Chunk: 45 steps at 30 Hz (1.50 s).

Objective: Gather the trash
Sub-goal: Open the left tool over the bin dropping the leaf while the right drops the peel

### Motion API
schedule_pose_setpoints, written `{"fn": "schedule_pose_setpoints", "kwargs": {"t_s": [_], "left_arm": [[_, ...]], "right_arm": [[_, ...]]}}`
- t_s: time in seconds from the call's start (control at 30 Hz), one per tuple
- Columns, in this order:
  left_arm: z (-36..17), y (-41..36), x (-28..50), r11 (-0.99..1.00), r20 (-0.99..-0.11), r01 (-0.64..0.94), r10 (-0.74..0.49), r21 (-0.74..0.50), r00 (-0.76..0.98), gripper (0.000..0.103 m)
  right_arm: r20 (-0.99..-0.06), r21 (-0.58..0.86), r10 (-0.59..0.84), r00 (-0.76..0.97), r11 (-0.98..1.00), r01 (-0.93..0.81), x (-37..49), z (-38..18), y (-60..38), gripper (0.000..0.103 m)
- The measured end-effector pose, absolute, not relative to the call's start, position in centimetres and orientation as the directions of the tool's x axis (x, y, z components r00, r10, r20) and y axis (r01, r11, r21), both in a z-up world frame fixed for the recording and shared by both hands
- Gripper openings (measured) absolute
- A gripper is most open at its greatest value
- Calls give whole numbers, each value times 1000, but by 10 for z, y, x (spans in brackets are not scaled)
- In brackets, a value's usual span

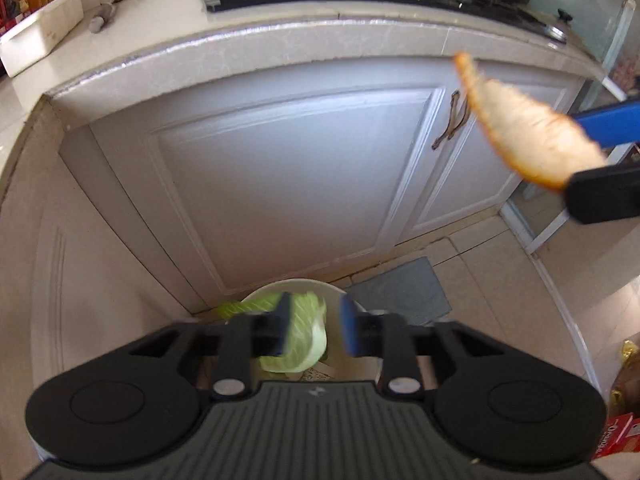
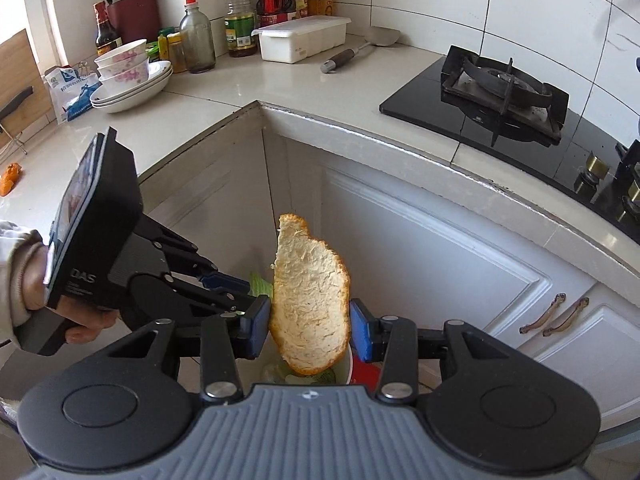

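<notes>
My left gripper point(image 1: 314, 328) is open above a white trash bin point(image 1: 344, 298) on the floor. A green cabbage leaf point(image 1: 304, 336) hangs by its left pad point(image 1: 285, 326), free of the right pad. My right gripper point(image 2: 310, 326) stands over the same bin point(image 2: 347, 364). An orange peel point(image 2: 308, 300), pith side showing, is between its blue pads; it touches the left pad, and a small gap shows at the right pad. The peel also shows in the left wrist view point(image 1: 528, 124) at the right, between the right gripper's fingers. The left gripper point(image 2: 236, 296) shows in the right wrist view, beside the peel.
White cabinet doors point(image 1: 280, 184) stand behind the bin, under a pale counter point(image 2: 224, 92). A black gas stove point(image 2: 500, 96), stacked bowls point(image 2: 128, 76), bottles, a white box point(image 2: 300, 38) and a spatula point(image 2: 356, 50) sit on the counter. A small orange scrap point(image 2: 10, 178) lies at the counter's left.
</notes>
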<state>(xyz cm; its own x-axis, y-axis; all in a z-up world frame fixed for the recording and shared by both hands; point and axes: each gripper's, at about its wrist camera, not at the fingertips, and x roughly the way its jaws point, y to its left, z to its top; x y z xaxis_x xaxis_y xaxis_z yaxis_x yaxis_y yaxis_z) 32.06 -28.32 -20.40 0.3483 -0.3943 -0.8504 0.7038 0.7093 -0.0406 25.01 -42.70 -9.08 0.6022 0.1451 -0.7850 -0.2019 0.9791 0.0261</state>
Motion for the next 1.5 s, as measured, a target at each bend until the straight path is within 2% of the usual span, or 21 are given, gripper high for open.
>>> {"fn": "schedule_pose_setpoints", "kwargs": {"t_s": [0.03, 0.07, 0.1, 0.47, 0.87, 1.13, 1.17, 1.23, 1.27, 1.3, 1.33, 1.5], "left_arm": [[-209, -285, 321, 709, -852, 704, -395, -45, 343, 60], [-213, -288, 323, 712, -852, 701, -392, -41, 348, 77], [-215, -288, 322, 716, -849, 697, -387, -32, 360, 83], [-216, -284, 310, 745, -853, 667, -356, -14, 381, 89], [-171, -247, 276, 814, -830, 581, -323, 3, 456, 90], [-147, -223, 272, 889, -811, 458, -263, 6, 522, 90], [-145, -221, 272, 894, -811, 448, -258, 6, 525, 90], [-142, -218, 268, 901, -810, 433, -245, 12, 533, 90], [-141, -218, 267, 906, -810, 422, -234, 19, 538, 90], [-140, -216, 267, 909, -811, 417, -229, 20, 539, 90], [-141, -215, 267, 911, -812, 413, -225, 21, 538, 90], [-139, -210, 260, 920, -811, 392, -210, 26, 546, 90]], "right_arm": [[-787, 28, 143, 601, 980, -197, 250, -92, -429, 47], [-787, 31, 143, 600, 981, -193, 250, -93, -430, 47], [-789, 31, 140, 599, 981, -189, 250, -94, -432, 47], [-810, 69, 151, 566, 984, -163, 264, -124, -440, 47], [-873, 187, 249, 419, 965, -183, 309, -225, -428, 48], [-911, 196, 259, 321, 957, -214, 345, -298, -407, 50], [-915, 185, 249, 317, 958, -219, 349, -307, -404, 51], [-922, 168, 232, 309, 961, -219, 356, -321, -400, 65], [-922, 164, 228, 312, 962, -217, 358, -328, -398, 85], [-919, 161, 225, 323, 963, -214, 360, -332, -397, 100], [-915, 159, 224, 336, 965, -210, 360, -334, -397, 103], [-911, 154, 222, 347, 965, -215, 365, -332, -392, 103]]}}
